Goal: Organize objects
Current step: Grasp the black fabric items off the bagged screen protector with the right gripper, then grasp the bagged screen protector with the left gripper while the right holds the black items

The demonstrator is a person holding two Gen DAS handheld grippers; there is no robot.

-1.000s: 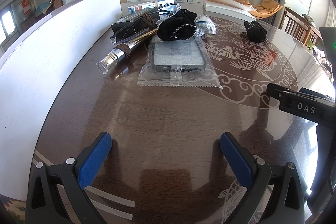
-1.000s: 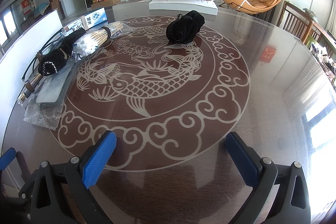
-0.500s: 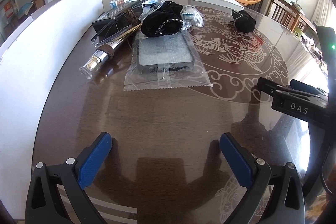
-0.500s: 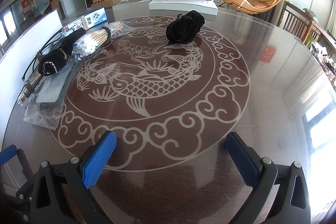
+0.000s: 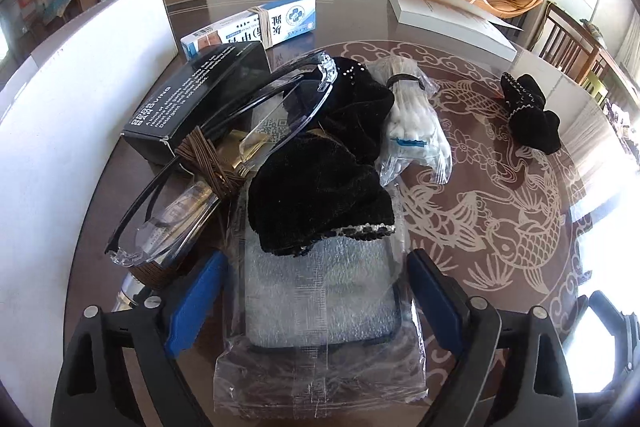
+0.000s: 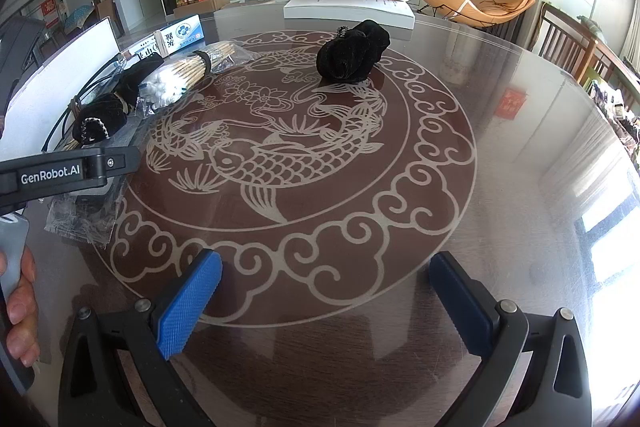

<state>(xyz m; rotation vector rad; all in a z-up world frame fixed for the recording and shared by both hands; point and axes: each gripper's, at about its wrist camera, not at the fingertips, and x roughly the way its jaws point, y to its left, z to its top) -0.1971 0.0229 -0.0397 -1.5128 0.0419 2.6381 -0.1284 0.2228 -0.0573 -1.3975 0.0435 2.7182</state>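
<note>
Left tool [image 5: 316,299] closing astride plastic packet [image 5: 320,311], only cornerwise rightside

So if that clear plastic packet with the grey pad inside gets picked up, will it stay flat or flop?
The packet would probably sag at its loose, crinkled film edges, though the grey pad inside looks flat and may keep the middle stiffer. The glossy film seems slippery. The black cloth lying on its far end would likely slide off.
</note>
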